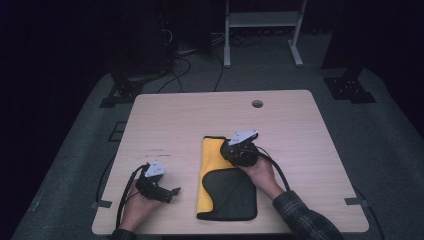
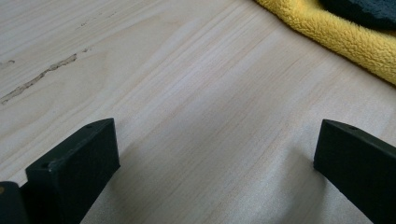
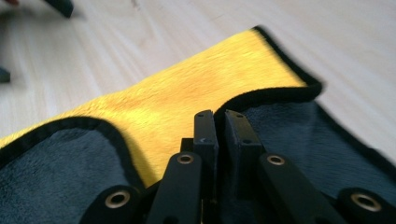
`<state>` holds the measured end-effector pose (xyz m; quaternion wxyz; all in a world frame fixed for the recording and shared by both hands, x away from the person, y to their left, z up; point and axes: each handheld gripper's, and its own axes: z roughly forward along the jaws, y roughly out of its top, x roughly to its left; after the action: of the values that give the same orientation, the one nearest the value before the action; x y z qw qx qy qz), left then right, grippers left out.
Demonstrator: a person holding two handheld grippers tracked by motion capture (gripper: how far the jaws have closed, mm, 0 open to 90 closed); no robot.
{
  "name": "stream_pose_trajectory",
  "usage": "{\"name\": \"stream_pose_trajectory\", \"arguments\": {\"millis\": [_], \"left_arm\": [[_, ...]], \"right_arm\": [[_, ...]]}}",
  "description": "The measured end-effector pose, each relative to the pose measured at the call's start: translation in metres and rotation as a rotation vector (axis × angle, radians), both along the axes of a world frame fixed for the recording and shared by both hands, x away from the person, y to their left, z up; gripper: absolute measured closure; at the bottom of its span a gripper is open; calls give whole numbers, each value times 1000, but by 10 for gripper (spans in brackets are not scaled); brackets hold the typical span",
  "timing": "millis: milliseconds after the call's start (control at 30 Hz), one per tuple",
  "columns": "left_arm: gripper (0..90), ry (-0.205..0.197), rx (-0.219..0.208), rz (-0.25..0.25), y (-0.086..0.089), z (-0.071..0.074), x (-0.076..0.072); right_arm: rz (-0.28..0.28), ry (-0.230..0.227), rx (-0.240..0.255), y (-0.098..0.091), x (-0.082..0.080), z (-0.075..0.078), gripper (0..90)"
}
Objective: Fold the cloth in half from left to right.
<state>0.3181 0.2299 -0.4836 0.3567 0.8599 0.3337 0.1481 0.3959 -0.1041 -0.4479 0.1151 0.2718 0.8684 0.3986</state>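
Dim high view, dark surroundings, bright close views, perhaps slight motion blur

We see a plush cloth (image 1: pixel 226 180), yellow on one face and dark grey on the other, edged in black. It lies flat near the front middle of the table (image 1: pixel 300 130), folded lengthwise, with grey flaps lying over the yellow.

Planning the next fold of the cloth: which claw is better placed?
Right. The right claw is shut on the cloth at its dark edge; the left claw rests open on bare table beside it.
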Motion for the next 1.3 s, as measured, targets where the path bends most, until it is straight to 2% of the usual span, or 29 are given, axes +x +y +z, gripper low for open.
{"name": "stream_pose_trajectory", "arguments": {"millis": [233, 467, 600, 767, 933, 1000, 1100, 1167, 1300], "left_arm": [[0, 0, 0, 0, 0, 0, 0], [0, 1, -1, 0, 0, 0, 0], [0, 1, -1, 1, 0, 0, 0], [0, 1, -1, 1, 0, 0, 0], [0, 1, -1, 1, 0, 0, 0], [0, 1, -1, 1, 0, 0, 0], [0, 1, -1, 1, 0, 0, 0], [0, 1, -1, 1, 0, 0, 0], [0, 0, -2, 4, 0, 0, 0]], "right_arm": [[-81, -9, 54, -30, 14, 12, 829], [-166, 7, 86, -57, 31, 11, 827], [-201, 23, 79, -65, 43, 5, 827], [-244, 41, 42, -71, 56, -10, 823], [-260, 48, 12, -75, 63, -24, 805], [-269, 39, 23, -77, 64, -24, 745], [-275, 27, 65, -82, 61, -14, 697], [-263, 13, 82, -84, 58, -5, 688], [-219, 23, 103, -81, 46, 6, 656]]}}
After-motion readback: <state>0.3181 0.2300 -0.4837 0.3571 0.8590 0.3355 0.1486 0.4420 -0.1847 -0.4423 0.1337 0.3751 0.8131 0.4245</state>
